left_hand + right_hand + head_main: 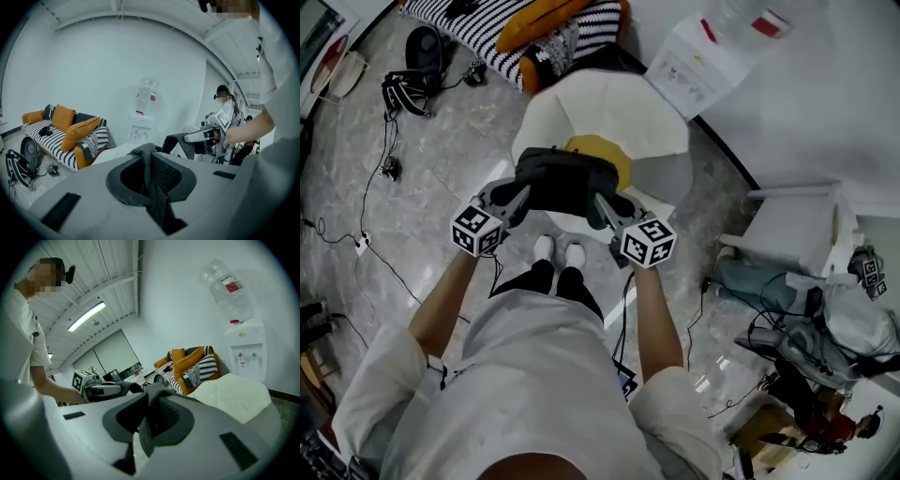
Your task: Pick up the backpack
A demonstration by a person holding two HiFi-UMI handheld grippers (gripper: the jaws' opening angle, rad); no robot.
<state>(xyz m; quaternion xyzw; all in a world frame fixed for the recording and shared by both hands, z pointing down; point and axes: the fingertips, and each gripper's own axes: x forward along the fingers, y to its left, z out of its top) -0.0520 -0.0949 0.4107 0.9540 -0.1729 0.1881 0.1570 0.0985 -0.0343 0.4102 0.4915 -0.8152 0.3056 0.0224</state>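
The left gripper [517, 200] is pinched almost shut on a strap of the dark grey fabric backpack [567, 180], and the right gripper [606, 212] is clamped the same way on another strap. The pack hangs between them over a white padded armchair [619, 108] with a yellow cushion [602, 150]. Beyond stands a black-and-white striped sofa [499, 52].

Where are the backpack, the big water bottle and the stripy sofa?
backpack [567, 183], head view, middle of its dark body.
water bottle [233, 286], right gripper view, its red label.
stripy sofa [47, 140], left gripper view, its striped seat.
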